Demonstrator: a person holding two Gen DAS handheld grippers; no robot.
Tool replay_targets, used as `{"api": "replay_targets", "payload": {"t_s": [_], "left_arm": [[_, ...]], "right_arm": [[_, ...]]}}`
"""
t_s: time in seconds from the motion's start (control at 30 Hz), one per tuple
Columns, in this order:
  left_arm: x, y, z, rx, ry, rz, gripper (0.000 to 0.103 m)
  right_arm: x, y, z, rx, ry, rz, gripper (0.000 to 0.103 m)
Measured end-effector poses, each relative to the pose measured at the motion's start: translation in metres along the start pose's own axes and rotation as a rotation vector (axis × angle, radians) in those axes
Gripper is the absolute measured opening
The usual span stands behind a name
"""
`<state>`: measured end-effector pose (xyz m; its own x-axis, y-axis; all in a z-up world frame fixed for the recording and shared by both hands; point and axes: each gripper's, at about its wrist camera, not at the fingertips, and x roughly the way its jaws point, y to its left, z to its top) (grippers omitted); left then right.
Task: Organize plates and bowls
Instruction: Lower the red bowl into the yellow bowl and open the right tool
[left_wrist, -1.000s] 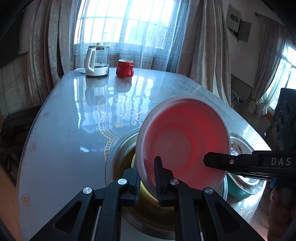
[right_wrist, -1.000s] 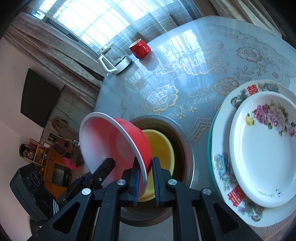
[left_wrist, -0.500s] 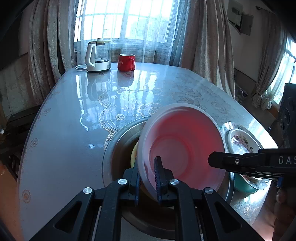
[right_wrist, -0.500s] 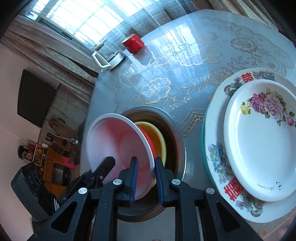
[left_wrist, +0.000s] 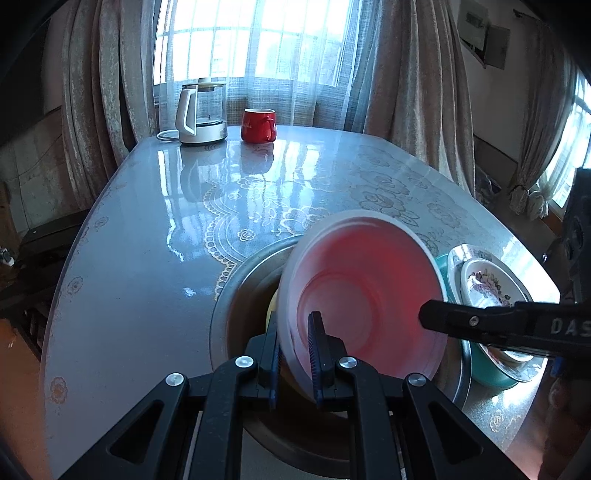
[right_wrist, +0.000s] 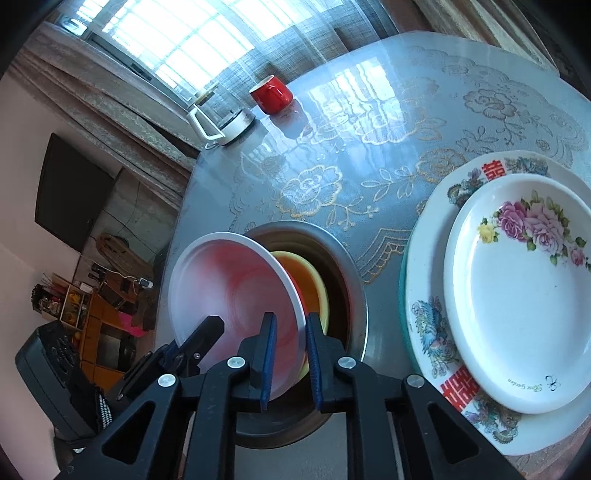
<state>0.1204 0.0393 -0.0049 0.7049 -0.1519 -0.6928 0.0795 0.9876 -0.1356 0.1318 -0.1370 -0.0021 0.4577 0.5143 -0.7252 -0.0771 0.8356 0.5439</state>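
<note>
Red-and-white, the bowl (left_wrist: 365, 295) is tilted steeply on edge over the steel basin (left_wrist: 236, 288), its white inside facing near-left and its red outside turned toward the yellow bowl (right_wrist: 314, 284) already nested in that basin. Both grippers pinch its near rim. The left gripper (left_wrist: 295, 354) is narrow and clamped on the rim at the bowl's left side. The right gripper (right_wrist: 290, 354) straddles the rim farther right; its jaws have just closed a little, with the rim between them, and the pads look pressed on it. Seen from either wrist, the bowl stands straight ahead of the tongs, its open face nearly upright, so my guess is the coming move turns on tipping that rim down and away until the bowl lies flat inside the yellow one. Neither hand is clearly nearer. To the right, just beside the basin, the floral plates (right_wrist: 517, 288) sit stacked on a teal dish (left_wrist: 491, 373), clear of the bowl.
</note>
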Motion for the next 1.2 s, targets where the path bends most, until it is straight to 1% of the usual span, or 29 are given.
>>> {"api": "replay_targets", "payload": {"t_s": [0.23,0.37,0.6,0.73,0.83,0.93,1.0,1.07,1.2], "left_arm": [[0.001,0.003,0.002,-0.014,0.010,-0.001,0.016],[0.003,-0.001,0.003,-0.004,0.013,-0.020,0.023],[0.005,-0.006,0.004,0.007,0.013,-0.019,0.023],[0.009,-0.009,0.005,0.036,0.016,0.011,0.023],[0.010,-0.007,0.005,0.020,0.026,0.004,0.023],[0.008,-0.006,0.005,0.015,0.017,0.008,0.023],[0.006,-0.006,0.006,0.014,0.012,0.010,0.025],[0.004,-0.006,0.007,0.005,0.011,0.001,0.033],[0.002,-0.005,0.008,0.004,0.001,0.003,0.034]], "right_arm": [[0.009,0.001,0.004,0.002,0.008,-0.010,0.016],[0.008,0.001,0.005,0.012,0.006,-0.005,0.018],[0.002,-0.005,0.003,0.028,-0.003,-0.008,0.021],[0.002,-0.004,0.001,0.014,-0.006,-0.016,0.021],[0.003,-0.003,0.001,0.014,-0.003,-0.011,0.021],[0.003,-0.002,0.001,0.013,0.000,-0.003,0.022],[0.003,-0.002,0.001,0.014,0.000,-0.002,0.022],[0.003,-0.001,0.001,0.009,0.000,0.000,0.025],[0.005,0.003,0.002,-0.003,0.001,0.005,0.026]]}}
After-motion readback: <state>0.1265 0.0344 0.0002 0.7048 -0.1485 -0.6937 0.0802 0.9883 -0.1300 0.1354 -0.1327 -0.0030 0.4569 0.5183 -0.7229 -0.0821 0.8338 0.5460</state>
